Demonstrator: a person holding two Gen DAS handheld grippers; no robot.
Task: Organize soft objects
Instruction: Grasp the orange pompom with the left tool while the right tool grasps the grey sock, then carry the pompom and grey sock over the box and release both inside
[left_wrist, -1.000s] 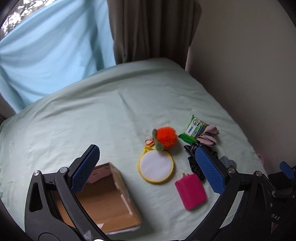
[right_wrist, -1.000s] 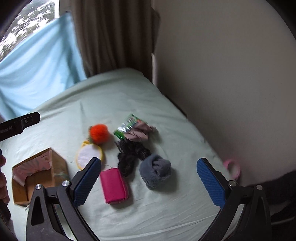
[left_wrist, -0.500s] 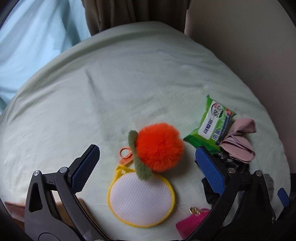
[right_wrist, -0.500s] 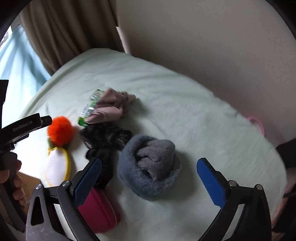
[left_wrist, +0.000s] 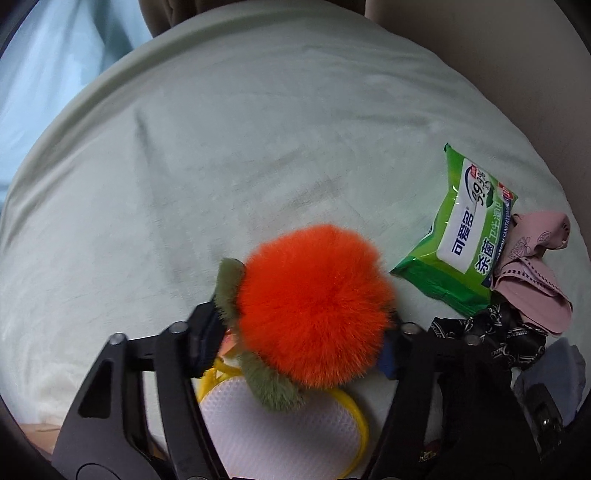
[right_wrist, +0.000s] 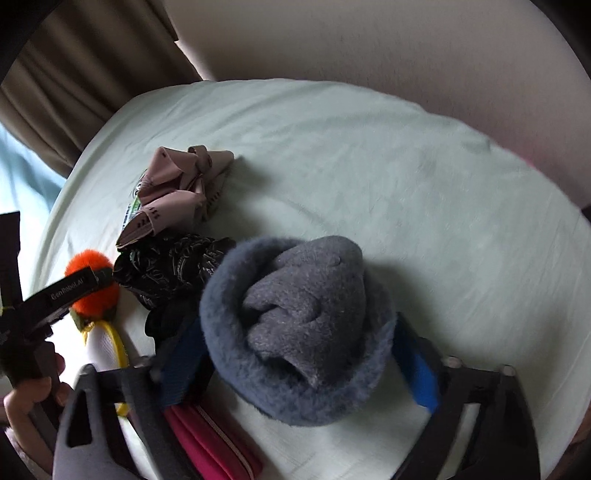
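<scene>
sitting between closing fingers (left_wrist: 207, 332): pompom (left_wrist: 314, 302)

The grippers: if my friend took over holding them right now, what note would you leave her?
Left gripper: closing around the orange pompom; it sits between the pads, on the bed.
Right gripper: closing around the grey hat, also on the bed.
Nearby: wipes pack, pink cloth, black scrunchie, yellow-rimmed mesh pouch, pink pouch.
Done: nothing looks sorted yet.
Left: finish both grips, lift, put them away, then the rest.
</scene>
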